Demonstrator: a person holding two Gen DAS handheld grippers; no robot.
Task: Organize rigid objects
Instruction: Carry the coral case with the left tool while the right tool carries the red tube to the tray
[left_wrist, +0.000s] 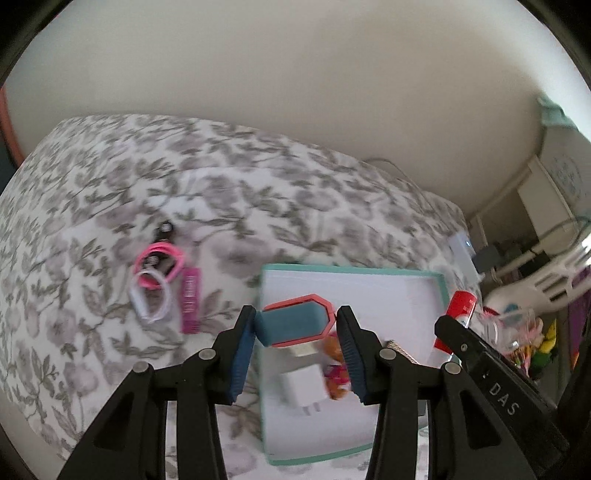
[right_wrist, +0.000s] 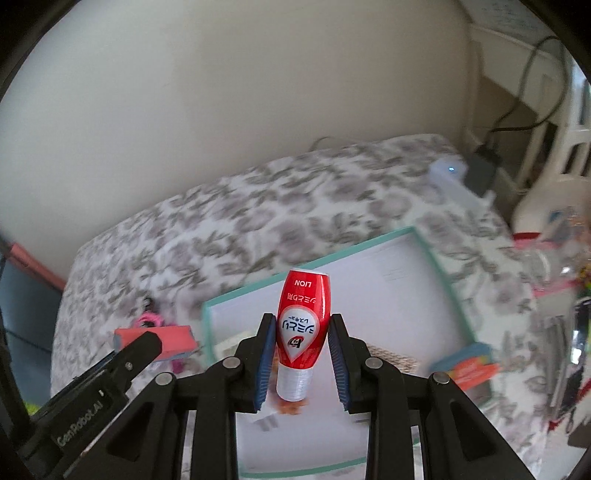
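My left gripper (left_wrist: 295, 319) is shut on a teal box with a coral rim (left_wrist: 295, 322), held above the teal-rimmed white tray (left_wrist: 354, 284). Inside the tray lie a white charger plug (left_wrist: 304, 384) and a small orange toy (left_wrist: 334, 369). My right gripper (right_wrist: 302, 332) is shut on a red bottle with a white cap (right_wrist: 303, 325), cap toward the camera, above the same tray (right_wrist: 432, 254). The red bottle (left_wrist: 458, 314) and the right gripper's black finger (left_wrist: 476, 350) show at the right of the left wrist view. The coral-rimmed box (right_wrist: 162, 338) shows at the left of the right wrist view.
Pink and white hair ties (left_wrist: 157, 275) and a magenta tag (left_wrist: 192, 299) lie on the floral bedspread (left_wrist: 258, 192) left of the tray. A white device with a blue light (right_wrist: 448, 171) sits at the bed's far corner. Clutter and cables fill the right side; a plain wall stands behind.
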